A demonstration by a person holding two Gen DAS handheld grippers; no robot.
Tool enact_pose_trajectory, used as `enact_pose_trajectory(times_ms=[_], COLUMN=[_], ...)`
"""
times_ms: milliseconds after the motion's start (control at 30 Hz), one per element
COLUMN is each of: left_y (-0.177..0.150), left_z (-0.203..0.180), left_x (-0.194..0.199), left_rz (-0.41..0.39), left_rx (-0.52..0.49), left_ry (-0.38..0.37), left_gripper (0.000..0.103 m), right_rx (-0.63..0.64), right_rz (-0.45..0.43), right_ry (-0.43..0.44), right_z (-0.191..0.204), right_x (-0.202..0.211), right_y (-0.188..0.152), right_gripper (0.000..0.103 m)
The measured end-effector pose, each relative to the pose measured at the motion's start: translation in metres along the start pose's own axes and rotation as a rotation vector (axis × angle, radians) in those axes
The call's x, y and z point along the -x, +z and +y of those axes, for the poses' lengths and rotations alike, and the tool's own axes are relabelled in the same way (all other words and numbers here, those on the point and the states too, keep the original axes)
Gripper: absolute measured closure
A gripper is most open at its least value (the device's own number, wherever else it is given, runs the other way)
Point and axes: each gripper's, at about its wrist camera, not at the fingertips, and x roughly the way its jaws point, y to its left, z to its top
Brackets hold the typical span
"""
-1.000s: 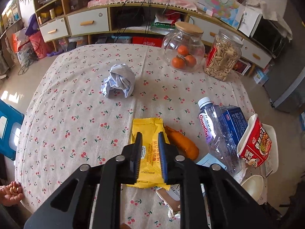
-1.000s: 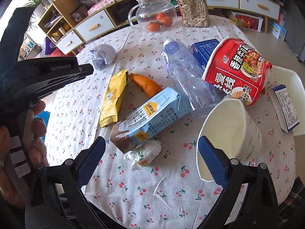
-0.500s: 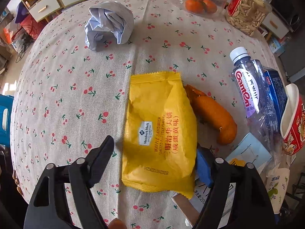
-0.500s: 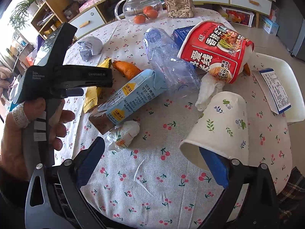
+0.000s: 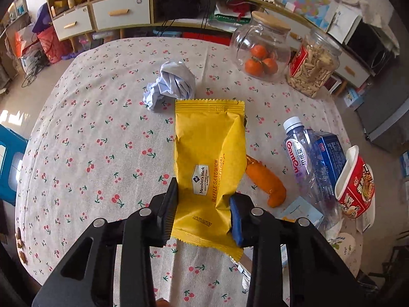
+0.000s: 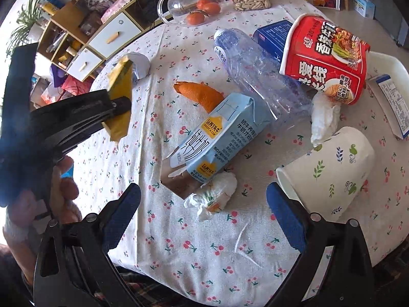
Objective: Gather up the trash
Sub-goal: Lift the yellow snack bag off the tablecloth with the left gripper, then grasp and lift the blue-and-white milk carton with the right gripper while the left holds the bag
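Note:
My left gripper (image 5: 203,204) has its jaws closing on a yellow snack wrapper (image 5: 208,158), pads pressed on both sides near its lower end. In the right wrist view the wrapper (image 6: 120,87) hangs off the tablecloth in that gripper (image 6: 115,105). My right gripper (image 6: 203,192) stands open above a crumpled tissue wad (image 6: 214,197), gripping nothing. A light-blue milk carton (image 6: 214,138), an orange peel (image 6: 202,94), a crushed plastic bottle (image 6: 255,71), a red noodle cup (image 6: 324,58) and a tipped paper cup (image 6: 329,171) lie on the table.
A crumpled paper ball (image 5: 173,84) lies beyond the wrapper. A glass jar of oranges (image 5: 260,51) and a seed jar (image 5: 311,69) stand at the far side. A blue box (image 6: 271,35) lies behind the bottle; a white tray (image 6: 388,64) is at right. Shelves and drawers stand behind.
The left gripper went from shut above the wrapper to wide around it, then closed on it and lifted it off the cloth. The right gripper's view rolled slightly; it stays open.

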Motion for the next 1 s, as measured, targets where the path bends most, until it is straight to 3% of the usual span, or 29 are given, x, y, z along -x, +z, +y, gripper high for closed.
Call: enact_pose_trajectory(times_ms=[200,467,533,600,800,1000], left_y=[0.004,0.001,0.002,0.001,0.002,0.005], left_z=[0.006,0.005,0.005,0.005,0.005,0.004], left_x=[0.034,0.031,0.031,0.030,0.030,0.036], left_rz=[-0.076,-0.063,-0.064,-0.064,-0.071,-0.099], left_rx=[0.013,0.006,0.005,0.004,0.012,0.031], left_ry=[-0.033,-0.034,-0.033,-0.031,-0.027,-0.037], left_gripper=[0.067,0.067,0.067,0.067,0.067,0.067], right_rx=[-0.188,-0.210,-0.186,-0.149,-0.088,-0.005], right_rz=[0.028,0.028,-0.001,0.004,-0.008,-0.092], right_ry=[0.018,-0.038,-0.045,-0.026,0.056,0.121], right_z=[-0.009,-0.012,-0.011,-0.007,0.001,0.011], right_x=[-0.032,-0.058,-0.057,-0.059,-0.051,-0.017], right_y=[0.024,0.031,0.030,0.032,0.031,0.036], right_gripper=[0.019,0.028,0.037,0.066,0.077,0.077])
